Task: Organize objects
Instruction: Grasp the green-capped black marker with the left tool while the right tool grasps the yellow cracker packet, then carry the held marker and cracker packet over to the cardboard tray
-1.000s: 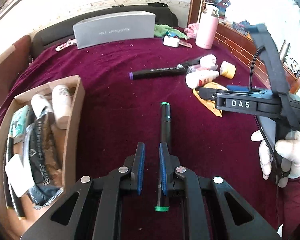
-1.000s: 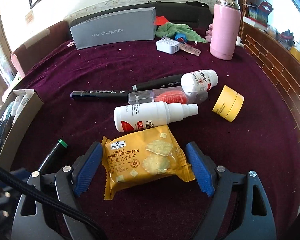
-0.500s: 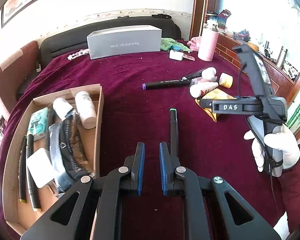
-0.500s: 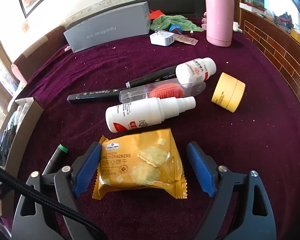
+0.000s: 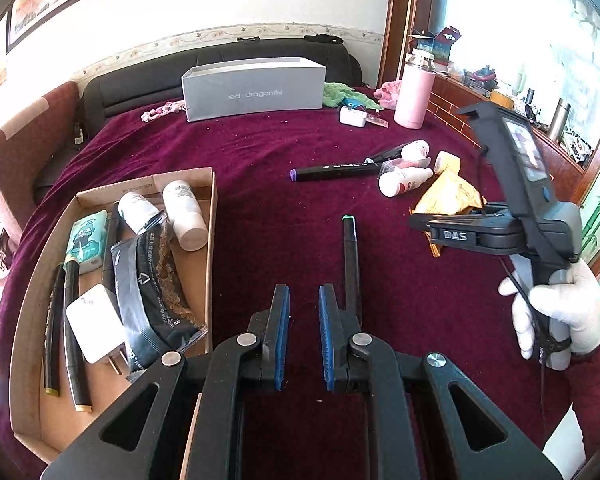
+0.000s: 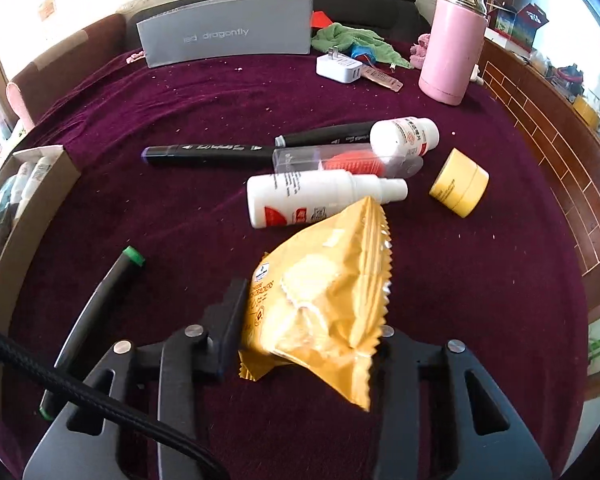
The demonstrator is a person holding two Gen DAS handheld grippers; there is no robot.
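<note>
"red dragonfly" is printed on the grey box (image 6: 228, 32); "DAS" is read on the right claw (image 5: 456, 236).

- The cracker packet (image 6: 320, 312) covers the inner face of the right gripper (image 6: 312, 320)'s right finger; its printed label is blurred and only partly readable.
- In the left wrist view, the gripper body hides the packet's lower part (image 5: 448, 196).
- The green-capped marker (image 5: 351, 264) passes behind the left gripper (image 5: 303, 332)'s right finger, its near end out of sight.
- The cardboard box (image 6: 40, 200) is cut by the right wrist view's left edge.
- Label print on the white spray bottle (image 6: 312, 198) is too small to read.
</note>
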